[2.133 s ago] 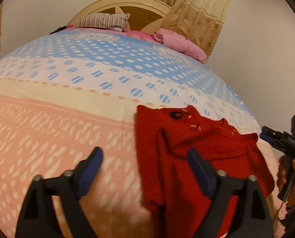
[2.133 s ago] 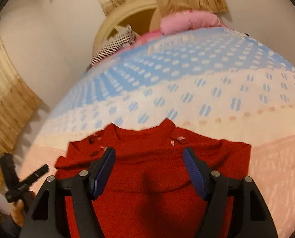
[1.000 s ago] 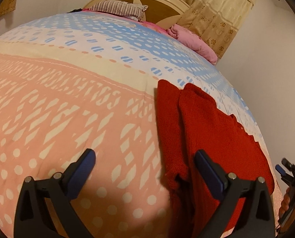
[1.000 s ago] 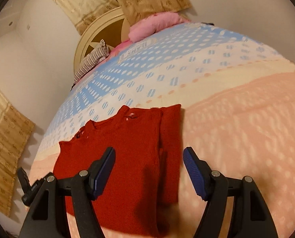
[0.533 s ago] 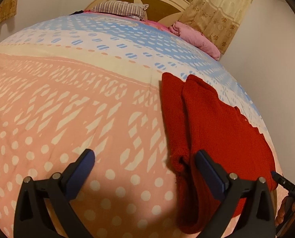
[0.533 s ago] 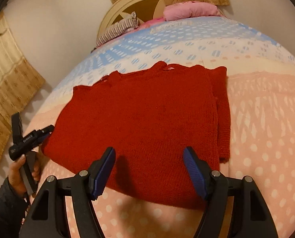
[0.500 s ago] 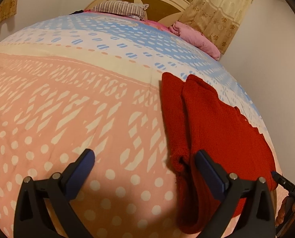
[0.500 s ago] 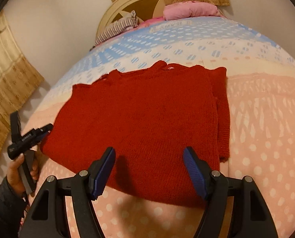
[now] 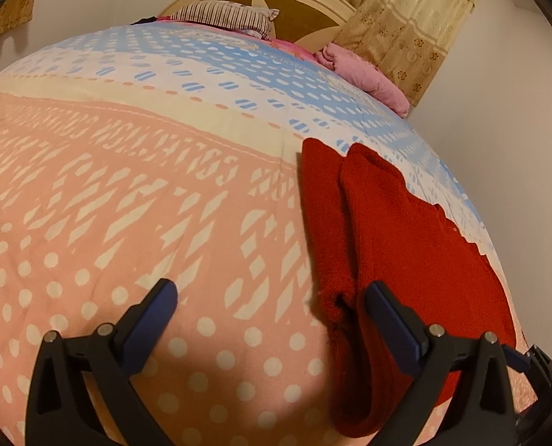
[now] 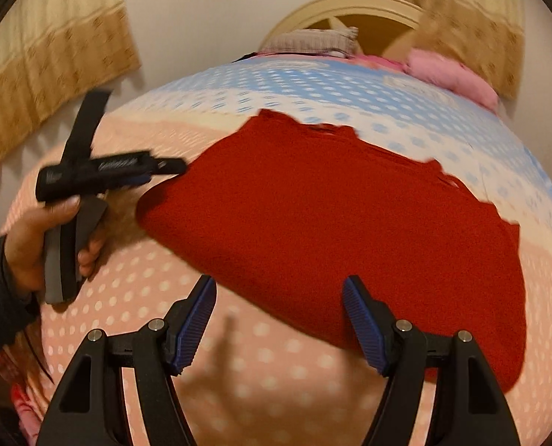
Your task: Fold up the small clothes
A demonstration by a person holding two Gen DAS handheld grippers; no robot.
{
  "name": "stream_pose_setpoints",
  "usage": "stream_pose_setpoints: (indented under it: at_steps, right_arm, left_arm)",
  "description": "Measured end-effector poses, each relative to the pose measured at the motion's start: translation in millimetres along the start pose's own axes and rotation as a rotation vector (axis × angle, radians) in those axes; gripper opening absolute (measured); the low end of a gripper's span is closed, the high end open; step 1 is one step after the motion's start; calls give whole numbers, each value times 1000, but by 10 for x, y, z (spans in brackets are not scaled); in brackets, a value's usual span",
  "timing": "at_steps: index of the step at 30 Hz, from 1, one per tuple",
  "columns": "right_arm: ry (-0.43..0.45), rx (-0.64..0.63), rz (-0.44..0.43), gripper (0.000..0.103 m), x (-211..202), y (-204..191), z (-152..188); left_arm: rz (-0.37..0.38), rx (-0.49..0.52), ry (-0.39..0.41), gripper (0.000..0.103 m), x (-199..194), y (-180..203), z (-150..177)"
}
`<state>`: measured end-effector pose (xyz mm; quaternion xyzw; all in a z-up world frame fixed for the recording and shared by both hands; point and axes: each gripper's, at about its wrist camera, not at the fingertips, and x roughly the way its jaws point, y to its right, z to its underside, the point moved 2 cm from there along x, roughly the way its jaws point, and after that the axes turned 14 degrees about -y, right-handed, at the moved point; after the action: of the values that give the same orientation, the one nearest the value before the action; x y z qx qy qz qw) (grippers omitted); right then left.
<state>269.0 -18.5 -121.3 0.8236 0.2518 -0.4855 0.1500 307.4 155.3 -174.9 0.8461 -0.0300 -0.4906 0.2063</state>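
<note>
One red knitted sweater [image 9: 417, 256] lies flat on the bed [image 9: 134, 200], over on the side nearest the wall, partly folded with one side already turned in as a narrow strip along its edge.

From the left wrist view, the left gripper [image 9: 272, 316] hovers low over the pink dotted quilt with its fingers spread wide and nothing between them. The sweater sits at about 2 o'clock from it, and the right-hand finger [image 9: 391, 329] hangs just above the folded strip's lower end; whether it touches the wool I cannot tell.

From the right wrist view, the left gripper shows at 9 o'clock, held in a hand [image 10: 34, 238], its tips close to the sweater's rounded corner. The right gripper [image 10: 279, 321] is also parted wide and empty, poised at the near hem, with the garment filling the view from 11 to 3 o'clock.

It looks soft, light and a bit thick, the kind of knit that sags and stretches rather than holding a crease. I'd judge it grips easily, since wool is not slippery, but a pinch on one layer could drag the fold apart. Best hold seems to be the near hem corners, both layers together, one in each gripper, then carry it up toward the neckline.
</note>
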Motion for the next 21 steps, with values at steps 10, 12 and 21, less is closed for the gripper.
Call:
stream_pose_setpoints:
  at_steps: [10,12,21]
  right_arm:
    - [12,-151,120,71,173,-509,-54]
    - [19,-172,153,71,216,-569,-102]
    - [42,-242,227,71,370,-791,-191]
  left_arm:
    - [-33,14,-7,103,7,27,-2]
    - [-34,14,-8,103,8,25,-4]
    - [-48,21,-11,103,13,54,-2]
